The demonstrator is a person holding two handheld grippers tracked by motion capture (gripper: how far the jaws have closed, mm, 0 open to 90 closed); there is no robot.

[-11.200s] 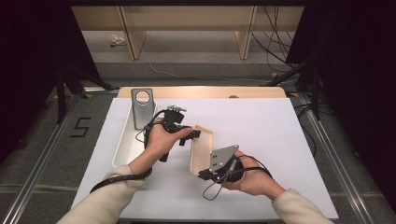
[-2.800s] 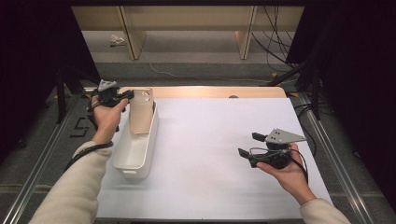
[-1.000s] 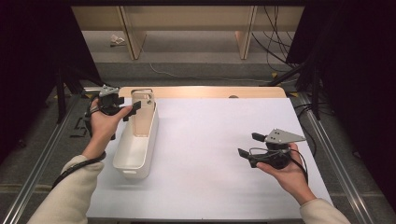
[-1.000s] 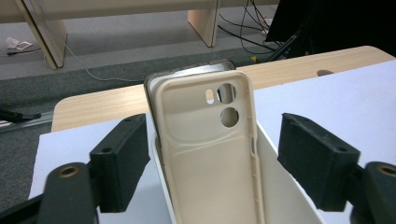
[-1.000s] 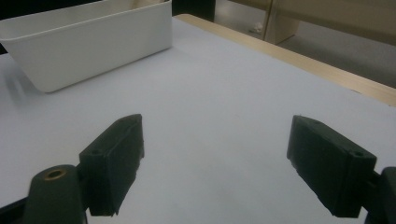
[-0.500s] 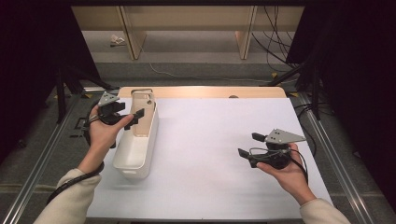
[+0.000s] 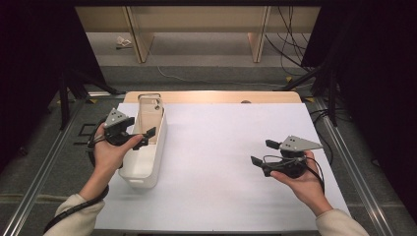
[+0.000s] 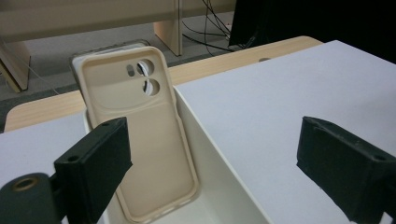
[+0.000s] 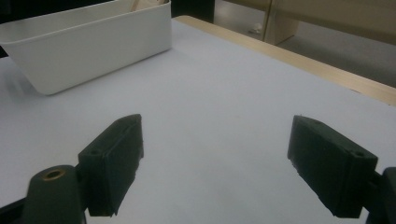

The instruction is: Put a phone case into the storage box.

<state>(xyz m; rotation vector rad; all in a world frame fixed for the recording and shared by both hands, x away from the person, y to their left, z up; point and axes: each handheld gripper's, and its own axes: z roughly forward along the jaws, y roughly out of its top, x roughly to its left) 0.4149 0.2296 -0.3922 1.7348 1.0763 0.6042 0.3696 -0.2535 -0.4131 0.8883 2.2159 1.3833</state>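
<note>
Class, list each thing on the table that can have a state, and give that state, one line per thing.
Beige phone case: standing in the bin, leaning on its far end, held by nothing.
White bin: upright on the table, holding the case.
Left tongs: open, jaws just been opening, nothing between them, over the bin.
Right tongs: open, empty, over the white table.

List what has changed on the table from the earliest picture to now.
The beige phone case, first held flat on the white mat between both grippers, now stands leaning in the white bin against its far end. The left hand-held gripper carried it there; its jaws have just been opening, nothing between them, and it has drawn back. The right hand-held gripper let go and withdrew to the right, open. The bin stayed put.
</note>
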